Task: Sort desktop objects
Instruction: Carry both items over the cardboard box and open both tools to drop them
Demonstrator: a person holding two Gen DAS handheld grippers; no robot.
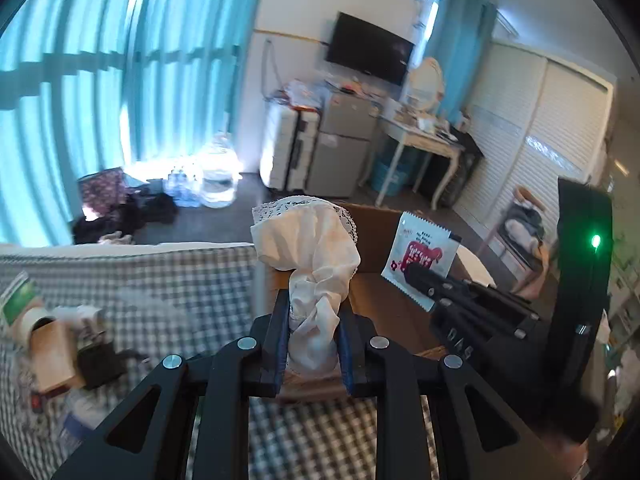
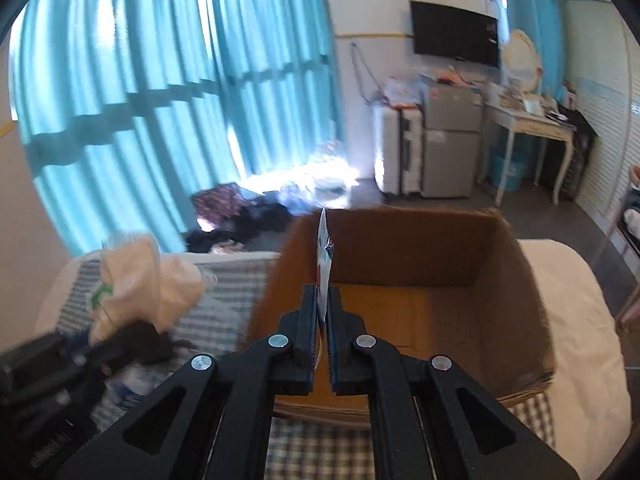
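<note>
Left wrist view shows our left tool (image 1: 314, 322) clamped on a crumpled cream cloth with a lace-trimmed edge (image 1: 310, 248), its bunched end pinched between blue pads and the rest fanning upward over the open brown cardboard box (image 1: 384, 304). Our right tool (image 2: 320, 308) grips a flat white sachet with a red printed panel (image 1: 420, 254) by its lower edge, above the box interior. From the right wrist the sachet appears edge-on, so its print is unreadable. Blurred clutter (image 1: 60, 344) lies on the blue-and-white checked cover (image 1: 180, 288), hard to identify.
</note>
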